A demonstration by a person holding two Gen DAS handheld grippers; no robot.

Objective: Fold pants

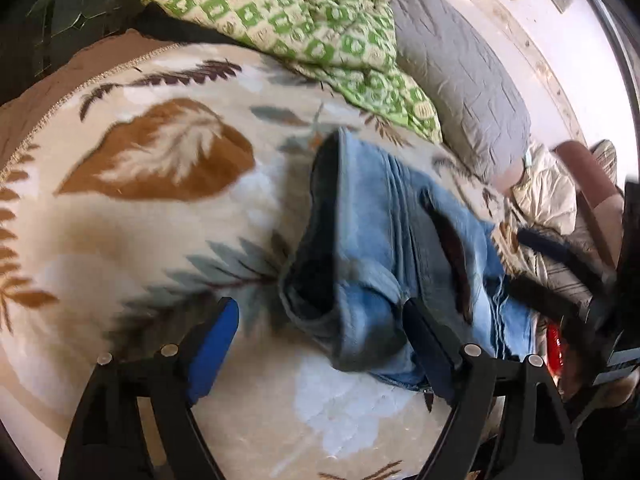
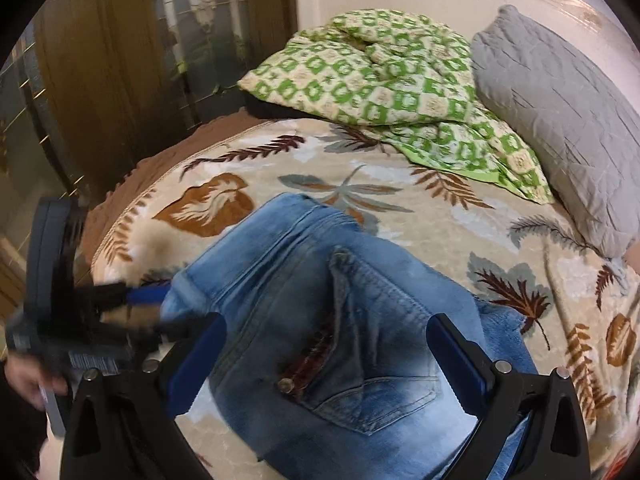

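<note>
Light blue jeans [image 2: 304, 280] lie folded on the leaf-patterned blanket [image 2: 500, 224], back pocket [image 2: 372, 396] facing up. My right gripper [image 2: 328, 354] hovers open over the pocket area, its blue pads wide apart and not pressing the denim. In the left wrist view a rolled leg hem of the jeans [image 1: 360, 248] lies between the wide-apart fingers of my left gripper [image 1: 320, 334], nearer the right finger; the pads are off the cloth. The left gripper [image 2: 160, 308] shows blurred at the jeans' left edge, and the right gripper [image 1: 532, 266] shows dark at the far right.
A green-and-cream quilt [image 2: 380, 68] and a grey pillow [image 2: 560, 120] lie at the back of the bed against the wall. A wooden cabinet with glass [image 2: 100, 60] stands to the left. A hand [image 2: 24, 376] holds the left gripper. Something red [image 1: 554, 344] sits by the bed's right edge.
</note>
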